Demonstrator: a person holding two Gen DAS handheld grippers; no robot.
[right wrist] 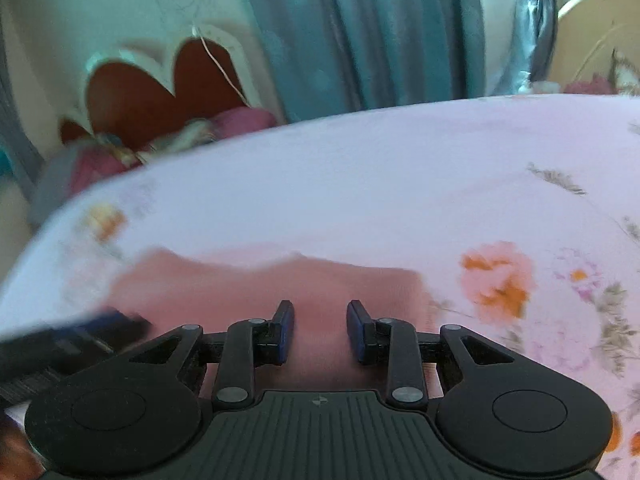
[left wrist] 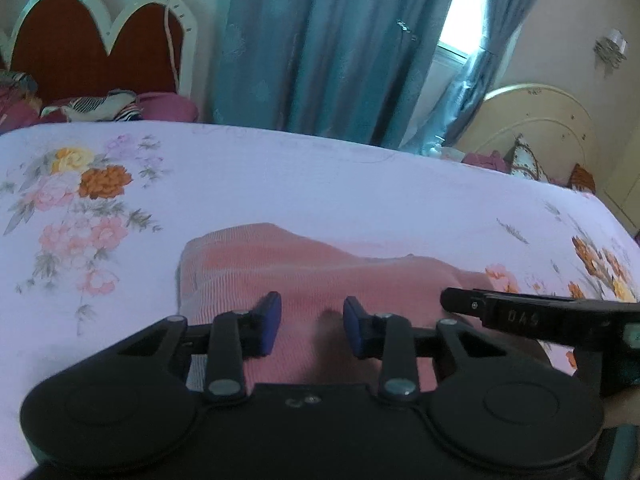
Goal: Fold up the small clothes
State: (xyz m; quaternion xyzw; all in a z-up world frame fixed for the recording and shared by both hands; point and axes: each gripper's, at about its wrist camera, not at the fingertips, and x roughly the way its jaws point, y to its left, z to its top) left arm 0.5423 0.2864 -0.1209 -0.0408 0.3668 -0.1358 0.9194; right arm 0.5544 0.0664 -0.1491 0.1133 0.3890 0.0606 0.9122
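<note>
Broadly, bare bedsheet (left wrist: 320, 184) beyond garment (left wrist: 304, 272).

text: "DAS" | on: right gripper (left wrist: 540, 316) side | else: none

The pink garment's (left wrist: 288, 268) near edge lies hidden beneath the left gripper's (left wrist: 312, 322) black body at six o'clock. In the right wrist view motion blur smears the garment (right wrist: 272, 280), the bedsheet's (right wrist: 360, 184) flowers and a dark gripper (right wrist: 80, 340) cut off by the frame at eight o'clock. Whether either gripper's pads touch the cloth cannot be told.
</note>
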